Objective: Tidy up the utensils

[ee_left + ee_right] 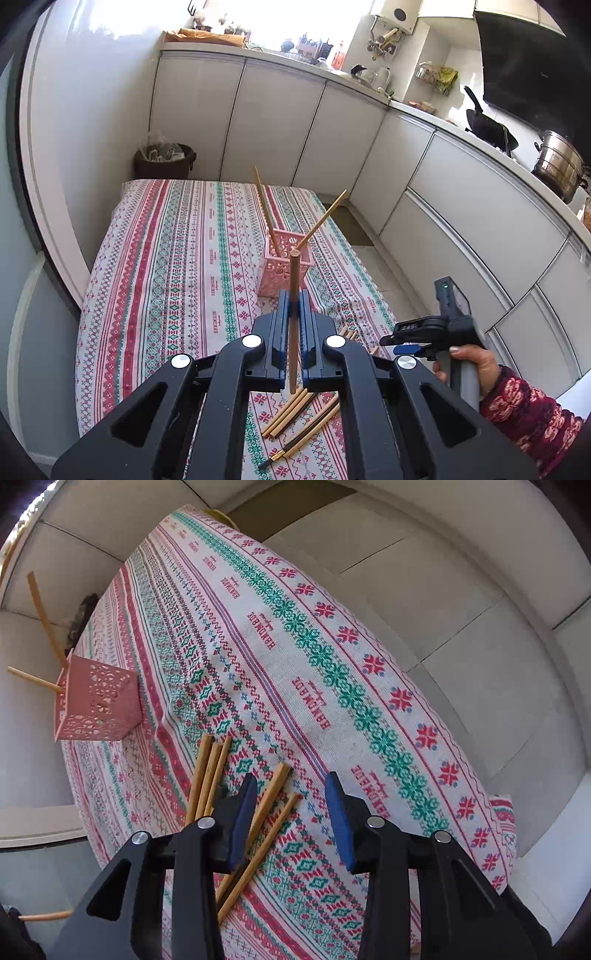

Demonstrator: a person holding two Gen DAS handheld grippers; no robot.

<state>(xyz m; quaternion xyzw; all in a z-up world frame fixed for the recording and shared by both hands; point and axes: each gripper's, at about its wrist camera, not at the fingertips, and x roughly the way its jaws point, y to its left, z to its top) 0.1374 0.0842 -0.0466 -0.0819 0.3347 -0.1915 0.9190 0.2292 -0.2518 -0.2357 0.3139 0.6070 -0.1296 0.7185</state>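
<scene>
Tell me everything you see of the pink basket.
The pink basket is a small square holder, plastic by the look, its walls pierced with cut-out patterns. It stands upright on the striped tablecloth, open top up. Two chopsticks lean out of it in different directions. Neither gripper touches it.

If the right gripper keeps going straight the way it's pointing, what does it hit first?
Probably the striped tablecloth: the open right gripper points steeply down at bare cloth. The loose chopsticks lie just toward its left finger, so depth permitting, that finger might clip them.
</scene>
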